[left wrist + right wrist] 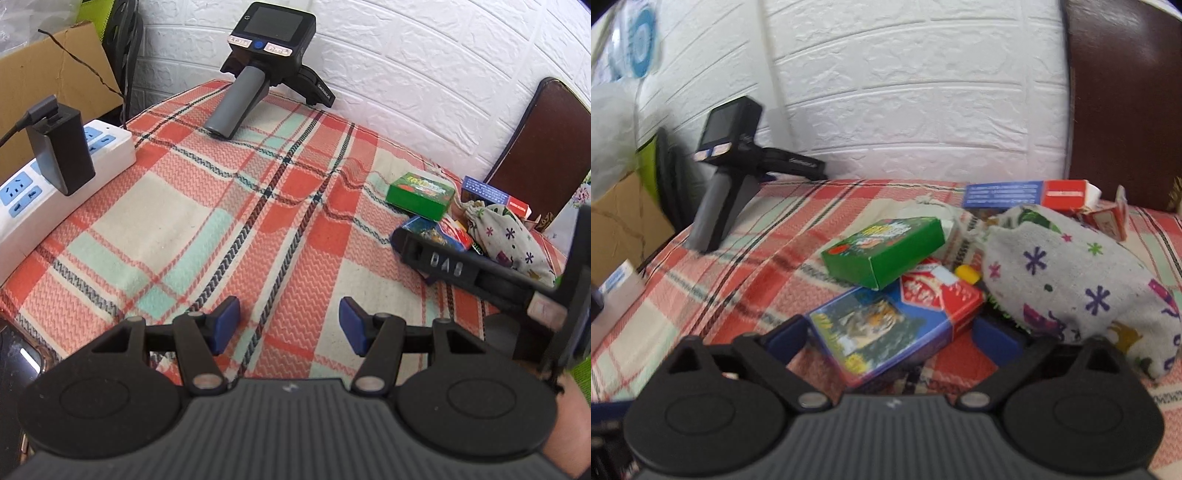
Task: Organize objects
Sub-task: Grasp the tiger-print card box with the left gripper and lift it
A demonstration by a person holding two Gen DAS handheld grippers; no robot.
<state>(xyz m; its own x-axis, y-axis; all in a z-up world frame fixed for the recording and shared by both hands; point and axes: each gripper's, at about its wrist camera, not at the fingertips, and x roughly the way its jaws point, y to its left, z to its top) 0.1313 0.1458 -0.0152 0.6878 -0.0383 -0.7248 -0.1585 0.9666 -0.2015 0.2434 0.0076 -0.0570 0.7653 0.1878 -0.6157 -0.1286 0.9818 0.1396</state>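
The left gripper (290,325) hangs above a plaid cloth (229,221) that covers the worktop, its jaws apart with nothing between them and only cloth under the blue pads (226,320). At the left edge lies a white power strip (22,206) with a black adapter (61,147) plugged into it, upright. At the back, near the white brick-pattern wall (406,85), a black device with a screen (275,31) stands on a grey handle (236,105). To the right lies a green box (419,194), and just beside it a printed cloth pouch (511,236), a blue and red carton (493,194) and smaller boxes. The right gripper (454,267) reaches in over these. A dark brown chair back (543,147) leans at the wall.
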